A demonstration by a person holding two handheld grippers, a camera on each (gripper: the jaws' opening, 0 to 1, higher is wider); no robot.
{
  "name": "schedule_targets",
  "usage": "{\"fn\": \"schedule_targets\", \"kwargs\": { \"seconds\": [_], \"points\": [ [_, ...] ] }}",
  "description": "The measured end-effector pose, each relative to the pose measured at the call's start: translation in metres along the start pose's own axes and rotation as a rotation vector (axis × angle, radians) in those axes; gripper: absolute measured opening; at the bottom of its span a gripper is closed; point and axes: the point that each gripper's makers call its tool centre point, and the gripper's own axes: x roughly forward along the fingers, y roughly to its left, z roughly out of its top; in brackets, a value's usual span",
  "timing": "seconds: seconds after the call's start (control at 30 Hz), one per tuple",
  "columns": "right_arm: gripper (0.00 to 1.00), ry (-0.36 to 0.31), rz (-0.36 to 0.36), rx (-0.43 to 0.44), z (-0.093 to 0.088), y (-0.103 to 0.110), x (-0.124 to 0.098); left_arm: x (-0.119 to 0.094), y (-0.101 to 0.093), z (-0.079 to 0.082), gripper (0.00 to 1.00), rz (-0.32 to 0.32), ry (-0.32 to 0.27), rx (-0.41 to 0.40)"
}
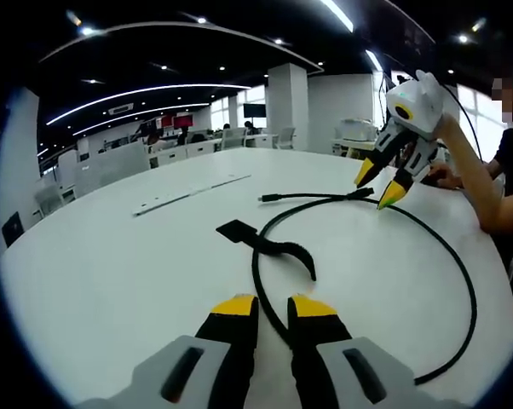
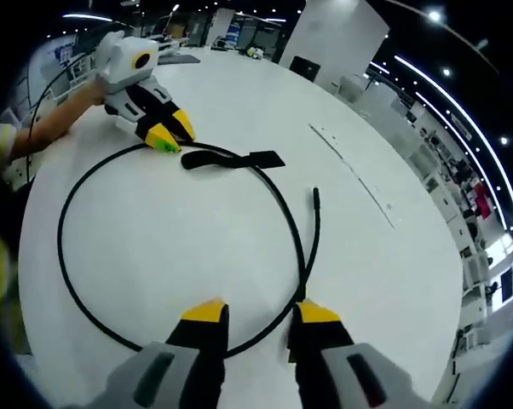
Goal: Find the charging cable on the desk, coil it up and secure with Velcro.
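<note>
My left tongs [image 1: 273, 308] and right tongs [image 2: 255, 315], both parted and empty, straddle the cable [image 2: 65, 256] looped on the worktop [image 1: 112, 264]. Coiling hasn't begun; next I pinch the cable, then tighten the loop toward the Velcro [image 1: 269, 243]

Hidden stretches of the cable, and what is too far off to read

In the left gripper view we lose the cable [image 1: 461, 273] where it runs behind our left gripper [image 1: 273, 308] and can't say whether the jaws touch it; the right gripper view has the same doubt where the cable [image 2: 65, 247] passes between the right gripper [image 2: 261, 313] jaws. The strap [image 2: 231, 159] end nearest the other gripper is partly covered. Distant desks [image 1: 188, 146] are too small to make out.
</note>
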Motion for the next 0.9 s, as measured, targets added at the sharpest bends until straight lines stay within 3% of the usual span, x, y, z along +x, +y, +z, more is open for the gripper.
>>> {"fn": "schedule_targets", "kwargs": {
  "seconds": [0.27, 0.5, 0.9],
  "points": [
    [0.32, -0.014, 0.007, 0.017, 0.0, 0.001, -0.002, 0.001, 0.0, 0.0, 0.15, 0.004, 0.002, -0.003],
    [0.32, -0.004, 0.015, -0.019, 0.001, 0.006, -0.001, 0.001, -0.001, -0.001, 0.15, 0.004, 0.001, -0.006],
    [0.3, 0.048, 0.037, 0.006, -0.015, 0.006, 0.005, 0.001, -0.001, -0.001, 0.15, 0.004, 0.002, -0.004]
  ]
}}
